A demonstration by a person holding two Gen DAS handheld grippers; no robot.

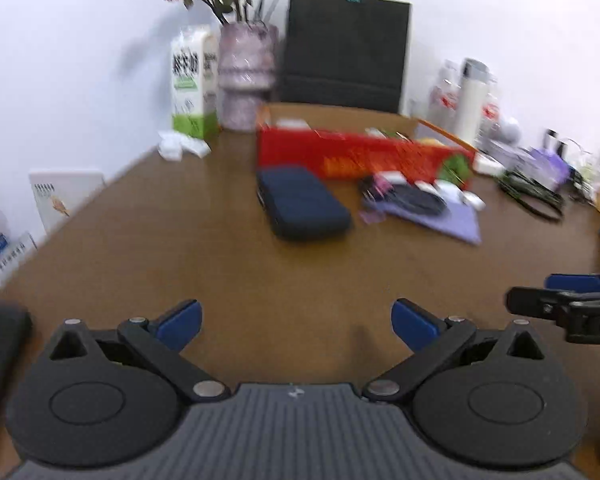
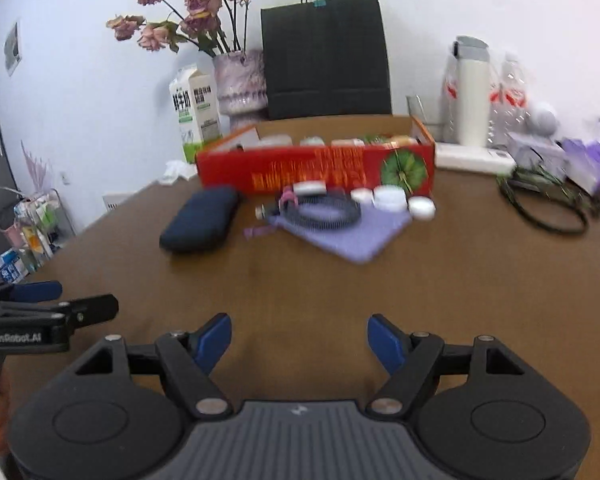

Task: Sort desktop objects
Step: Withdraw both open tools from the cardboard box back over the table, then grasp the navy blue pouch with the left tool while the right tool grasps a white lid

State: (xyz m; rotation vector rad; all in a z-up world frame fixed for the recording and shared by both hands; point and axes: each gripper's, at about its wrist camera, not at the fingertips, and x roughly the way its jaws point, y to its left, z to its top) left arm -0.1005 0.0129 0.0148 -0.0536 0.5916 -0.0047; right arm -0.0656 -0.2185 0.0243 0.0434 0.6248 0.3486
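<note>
A dark blue zip case (image 1: 304, 206) (image 2: 202, 220) lies mid-table. Beside it a purple cloth pouch (image 1: 440, 216) (image 2: 352, 232) carries a coiled black cable (image 2: 324, 210), with small white jars (image 2: 392, 198) and a pink clip (image 2: 289, 197) at its far edge. A red open cardboard box (image 1: 360, 156) (image 2: 316, 168) holding several small items stands behind them. My left gripper (image 1: 296, 324) is open and empty above bare table, well short of the case. My right gripper (image 2: 300, 340) is open and empty too; it shows sideways in the left wrist view (image 1: 556, 292).
On the brown table (image 2: 460, 300), at the back, stand a milk carton (image 2: 194, 110), a vase of dried roses (image 2: 240, 80), a black paper bag (image 2: 326, 56) and a white flask (image 2: 472, 92). A black cable loop (image 2: 548, 208) and purple boxes (image 2: 588, 164) lie at right.
</note>
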